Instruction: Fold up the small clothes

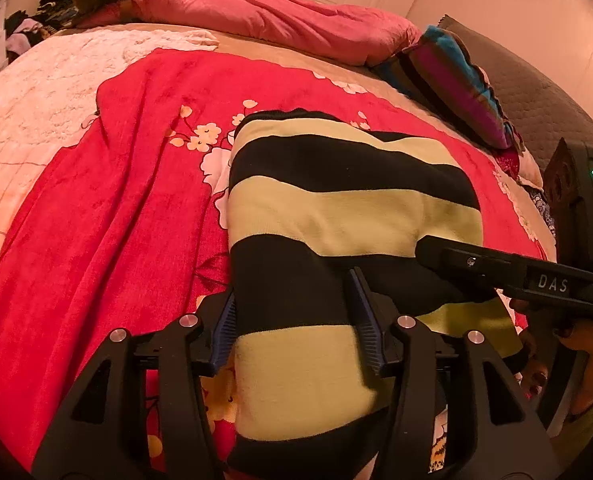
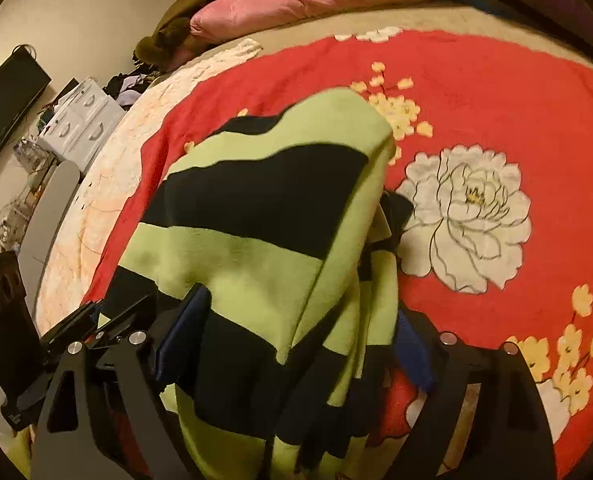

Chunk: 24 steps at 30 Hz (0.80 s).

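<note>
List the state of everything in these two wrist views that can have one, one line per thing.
Yellow-green and black striped knit garment: folded over, lying on the blanket, between both grippers' fingers.
Left gripper: open, fingers straddling the garment.
Right gripper: open, fabric bunched between its fingers.
Red floral fleece blanket: spread on the bed, slightly wrinkled.
Pink pillow: lying along the far edge of the bed.

The striped yellow-and-black knit garment (image 1: 316, 216) runs off the bottom edge in both views, so its lower end can't be seen. It also covers part of the red floral plush blanket (image 1: 108, 216). Right tongs (image 2: 296, 344) — cloth bunched between the blue pads, real grip unclear. Dark clutter pile (image 1: 44, 16) by the bed is too small to make out.
</note>
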### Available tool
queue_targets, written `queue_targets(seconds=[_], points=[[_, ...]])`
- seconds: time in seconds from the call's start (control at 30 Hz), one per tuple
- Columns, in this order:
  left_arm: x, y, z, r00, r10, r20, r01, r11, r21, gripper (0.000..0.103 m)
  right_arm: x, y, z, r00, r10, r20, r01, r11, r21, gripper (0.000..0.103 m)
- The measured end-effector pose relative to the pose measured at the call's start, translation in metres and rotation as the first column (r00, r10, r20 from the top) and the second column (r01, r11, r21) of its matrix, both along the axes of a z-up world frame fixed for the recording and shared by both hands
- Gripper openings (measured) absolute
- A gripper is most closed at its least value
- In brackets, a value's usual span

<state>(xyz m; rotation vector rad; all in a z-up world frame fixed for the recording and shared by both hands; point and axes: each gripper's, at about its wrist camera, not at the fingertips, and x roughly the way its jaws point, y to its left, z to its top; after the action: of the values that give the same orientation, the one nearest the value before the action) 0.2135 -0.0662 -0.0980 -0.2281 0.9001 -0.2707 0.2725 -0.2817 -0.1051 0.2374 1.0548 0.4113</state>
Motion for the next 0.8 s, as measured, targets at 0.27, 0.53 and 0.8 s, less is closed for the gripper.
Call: queue_targets(seconds=[0.27,0.53,0.8], points=[[-0.003,0.005,0.006,1.0,0.008,0.011,-0.008,1.0,-0.005,0.057,-0.004,-0.011,0.016,0.998,-0.043,0.036,0.042,0.999,0.018,0.093],[-0.01,0.014,0.017,0.998,0.034,0.044,-0.033,0.999,-0.009,0.068,-0.014,-0.022,0.042,0.992,-0.077,0.103,0.075,0.997,0.018,0.097],[-0.014,0.021,0.022,0.996,0.067,0.057,-0.067,0.998,0.007,0.081,-0.024,-0.023,0.049,0.989,-0.081,0.12,0.081,0.997,0.007,0.098]])
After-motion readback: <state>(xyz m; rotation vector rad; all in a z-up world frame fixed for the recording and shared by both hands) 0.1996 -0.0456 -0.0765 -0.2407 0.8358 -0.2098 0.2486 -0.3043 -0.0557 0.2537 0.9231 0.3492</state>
